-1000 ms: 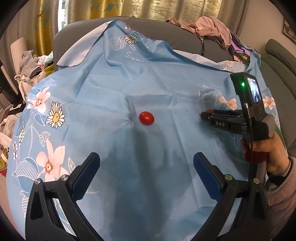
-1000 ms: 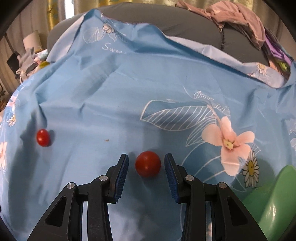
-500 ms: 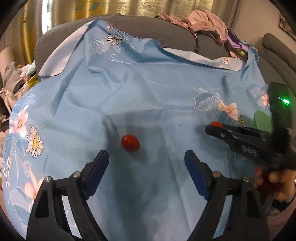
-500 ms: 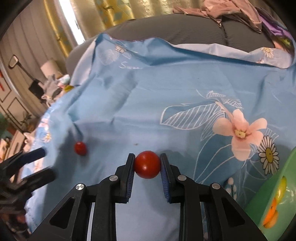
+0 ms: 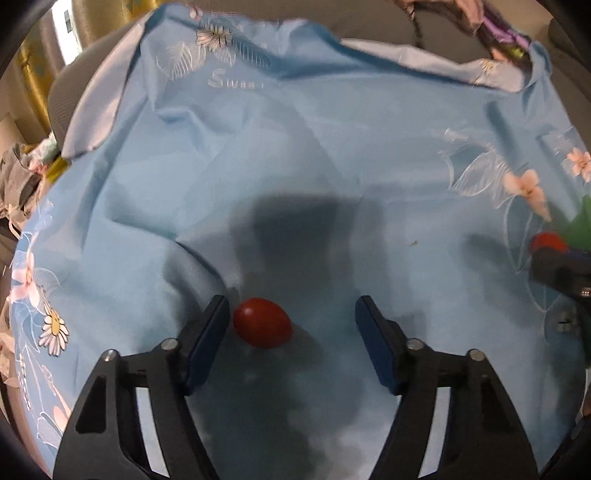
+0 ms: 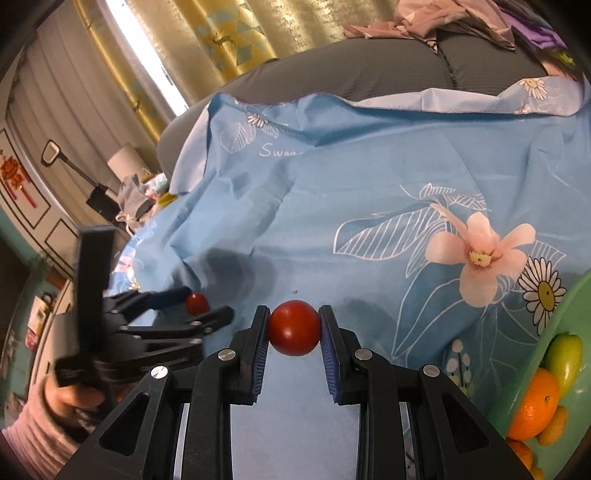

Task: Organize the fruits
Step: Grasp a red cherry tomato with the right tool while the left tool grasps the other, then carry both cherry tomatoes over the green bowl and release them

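Observation:
My left gripper [image 5: 291, 314] is open, its pads on either side of an oval red cherry tomato [image 5: 263, 323] that lies on the blue flowered cloth [image 5: 314, 177], closer to the left pad. It also shows in the right wrist view [image 6: 196, 303] between the left gripper's fingers [image 6: 166, 296]. My right gripper [image 6: 294, 326] is shut on a round red tomato [image 6: 294, 327] and holds it above the cloth [image 6: 369, 192]. That tomato shows at the right edge of the left wrist view [image 5: 547, 242].
A green bowl [image 6: 539, 336] with oranges [image 6: 535, 406] and a green-yellow fruit [image 6: 563, 358] sits at the right. The cloth covers a grey sofa [image 6: 369, 70] with clothes [image 6: 443, 18] heaped on its back. Clutter [image 6: 140, 192] lies at the left.
My left gripper has moved forward and down until its pads flank the oval tomato. My right gripper closed on the round tomato and has lifted it, turning toward the green bowl.

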Tool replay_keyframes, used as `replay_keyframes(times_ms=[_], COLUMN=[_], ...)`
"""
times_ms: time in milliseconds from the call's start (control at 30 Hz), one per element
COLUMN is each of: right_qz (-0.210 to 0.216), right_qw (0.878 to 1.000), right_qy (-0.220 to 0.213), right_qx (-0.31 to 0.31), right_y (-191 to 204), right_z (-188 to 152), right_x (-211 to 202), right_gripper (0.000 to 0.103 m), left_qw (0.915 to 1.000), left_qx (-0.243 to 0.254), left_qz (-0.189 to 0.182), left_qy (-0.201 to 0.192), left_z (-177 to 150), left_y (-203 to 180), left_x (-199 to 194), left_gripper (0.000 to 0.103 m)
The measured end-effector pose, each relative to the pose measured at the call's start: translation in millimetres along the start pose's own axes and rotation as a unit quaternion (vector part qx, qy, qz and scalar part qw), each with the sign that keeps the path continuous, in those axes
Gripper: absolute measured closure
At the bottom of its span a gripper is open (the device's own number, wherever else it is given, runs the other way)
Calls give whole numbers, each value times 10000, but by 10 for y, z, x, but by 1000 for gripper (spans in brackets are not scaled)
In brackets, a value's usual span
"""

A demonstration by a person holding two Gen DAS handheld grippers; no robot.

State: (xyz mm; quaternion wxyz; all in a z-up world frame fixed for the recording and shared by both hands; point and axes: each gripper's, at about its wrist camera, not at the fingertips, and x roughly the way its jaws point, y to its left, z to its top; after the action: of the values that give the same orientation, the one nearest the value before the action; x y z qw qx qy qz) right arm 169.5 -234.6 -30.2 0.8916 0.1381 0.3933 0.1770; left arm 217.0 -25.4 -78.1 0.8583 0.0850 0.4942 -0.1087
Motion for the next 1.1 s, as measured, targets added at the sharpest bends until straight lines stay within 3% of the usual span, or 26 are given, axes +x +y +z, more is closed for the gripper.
replay_keyframes(times_ms=[100,267,500,1100], right_qz=[103,146,118,163], right_qw=[9999,9999,9998,9996], right_qy=[-31,-58,-119,-190], right_qx=[9,7,82,134], right_y=[3,-5,-51,-67], right_z=[-1,-7,-16,-16], right_x=[-21,-46,-70,-91], right_gripper=[75,75,75,75], left_qw=[10000,9998,9997,9991], left_qx=[-30,-128,83,40], left_qz=[-39,-149,-218,-412], left_qy=[31,34,56,-27], left_z=[12,20,24,5], left_y=[-5,-5,-160,-249], left_x=[14,0,-34,-93], left_gripper=[38,49,75,75])
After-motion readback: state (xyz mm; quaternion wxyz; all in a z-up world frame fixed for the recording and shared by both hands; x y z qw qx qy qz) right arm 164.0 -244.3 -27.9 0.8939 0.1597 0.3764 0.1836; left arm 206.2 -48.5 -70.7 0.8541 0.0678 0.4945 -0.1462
